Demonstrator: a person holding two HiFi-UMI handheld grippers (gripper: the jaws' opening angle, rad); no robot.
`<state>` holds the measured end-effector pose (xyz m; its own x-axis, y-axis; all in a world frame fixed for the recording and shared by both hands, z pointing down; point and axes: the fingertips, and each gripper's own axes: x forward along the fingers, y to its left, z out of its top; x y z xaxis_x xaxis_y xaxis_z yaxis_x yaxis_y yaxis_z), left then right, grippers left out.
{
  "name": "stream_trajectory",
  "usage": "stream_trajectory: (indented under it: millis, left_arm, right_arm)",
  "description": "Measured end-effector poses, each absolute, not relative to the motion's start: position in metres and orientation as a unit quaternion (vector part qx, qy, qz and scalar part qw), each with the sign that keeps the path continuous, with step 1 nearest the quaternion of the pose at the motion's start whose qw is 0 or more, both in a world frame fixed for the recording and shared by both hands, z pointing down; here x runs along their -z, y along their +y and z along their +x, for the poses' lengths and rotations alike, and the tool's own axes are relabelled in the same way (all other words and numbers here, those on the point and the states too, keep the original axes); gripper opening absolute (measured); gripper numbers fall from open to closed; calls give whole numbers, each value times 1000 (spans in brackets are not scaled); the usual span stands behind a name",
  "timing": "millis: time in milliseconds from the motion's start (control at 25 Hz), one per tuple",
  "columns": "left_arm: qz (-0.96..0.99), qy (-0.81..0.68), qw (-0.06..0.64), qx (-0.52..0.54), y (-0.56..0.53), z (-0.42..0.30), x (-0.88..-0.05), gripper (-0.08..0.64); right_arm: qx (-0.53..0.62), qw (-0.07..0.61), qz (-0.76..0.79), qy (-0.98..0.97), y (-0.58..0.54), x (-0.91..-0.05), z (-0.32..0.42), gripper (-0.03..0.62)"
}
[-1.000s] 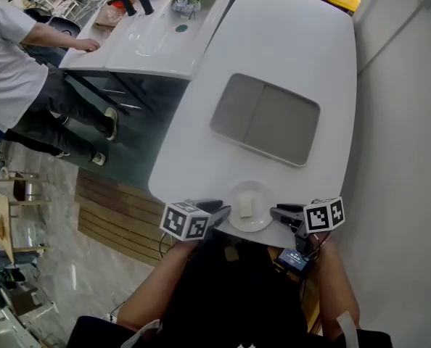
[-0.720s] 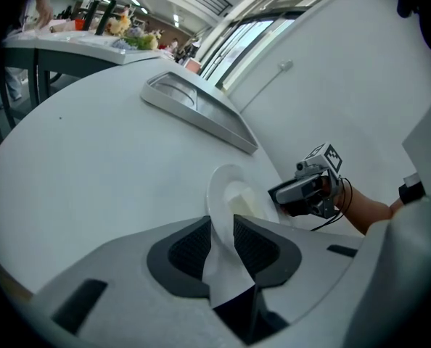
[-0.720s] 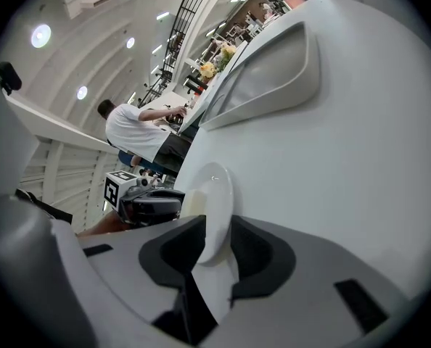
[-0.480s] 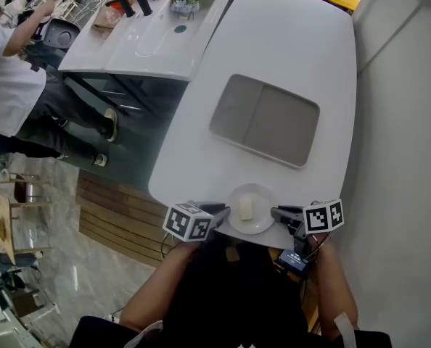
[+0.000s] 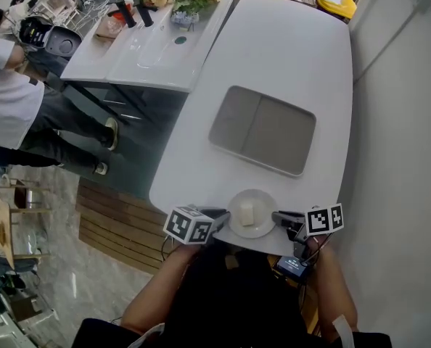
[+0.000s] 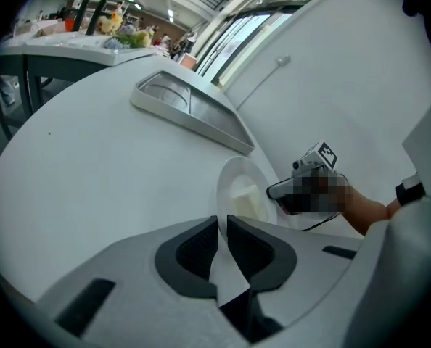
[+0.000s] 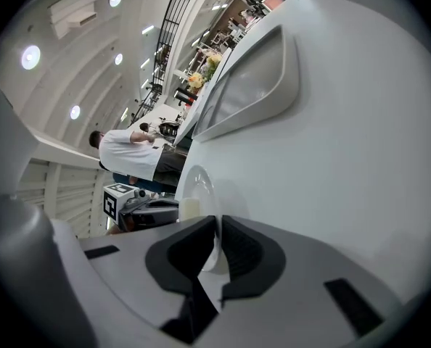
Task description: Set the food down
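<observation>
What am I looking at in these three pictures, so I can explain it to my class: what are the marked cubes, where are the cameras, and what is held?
There is no robot. A person holds a two-jaw gripper in each hand, and the marked cubes are part of those grippers. One picture comes from a camera on the person's head, looking down. The other two come from cameras riding on the grippers. On the white table are a grey rectangular tray and a white plate carrying a pale block of food. The left gripper and right gripper are closing their jaws on opposite sides of the plate's rim.
</observation>
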<state>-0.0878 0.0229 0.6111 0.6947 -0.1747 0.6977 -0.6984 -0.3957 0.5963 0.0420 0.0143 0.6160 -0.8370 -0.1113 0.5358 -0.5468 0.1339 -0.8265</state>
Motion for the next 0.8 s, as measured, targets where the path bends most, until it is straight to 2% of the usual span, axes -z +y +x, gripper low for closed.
stream_trajectory:
  millis: [520,800]
  left_arm:
    - [803,-259,454,-287,-1,-75,-587,40]
    - [817,-251,426,-295,-32,-61,-578,40]
  right_arm:
    - [-667,92,227,-704,-10,-583,56,20]
    - [-648,80,249,-716,-41,-571,71,18]
